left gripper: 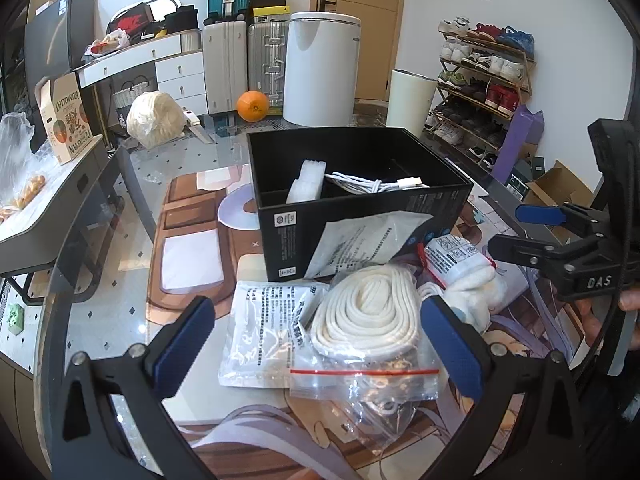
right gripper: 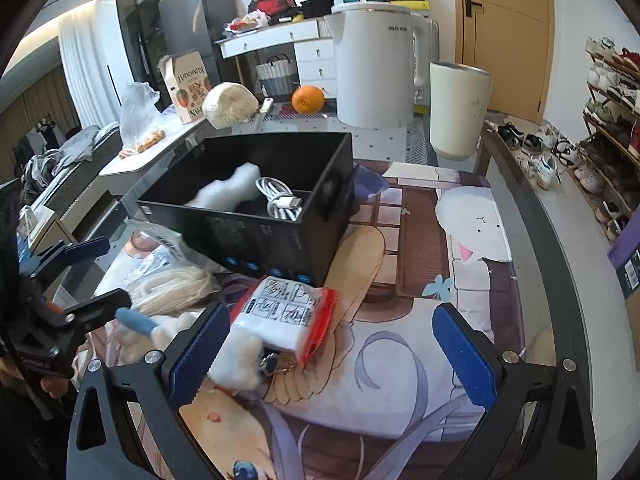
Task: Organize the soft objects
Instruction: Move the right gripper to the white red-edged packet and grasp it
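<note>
My left gripper (left gripper: 316, 332) is open low over the printed mat, with a coil of white rope in a clear zip bag (left gripper: 364, 316) and a flat plastic packet (left gripper: 264, 332) lying between its fingers. Behind them stands an open black box (left gripper: 360, 200) holding a white cable (left gripper: 372, 186) and a white foam piece (left gripper: 308, 184). My right gripper (right gripper: 332, 344) is open too. A white soft item with a printed red-edged label (right gripper: 284, 316) lies just inside its left finger (right gripper: 200, 344). The rope (right gripper: 176, 284), box (right gripper: 256, 232) and left gripper (right gripper: 100, 276) show at the left.
A white kettle (right gripper: 376, 64), a cream cup (right gripper: 458, 108), an orange (right gripper: 307, 99) and a round white bundle (right gripper: 230, 104) stand at the table's far end. A shoe rack (right gripper: 612, 92) lines the right wall. The table's rounded edge (right gripper: 536, 208) curves close on the right.
</note>
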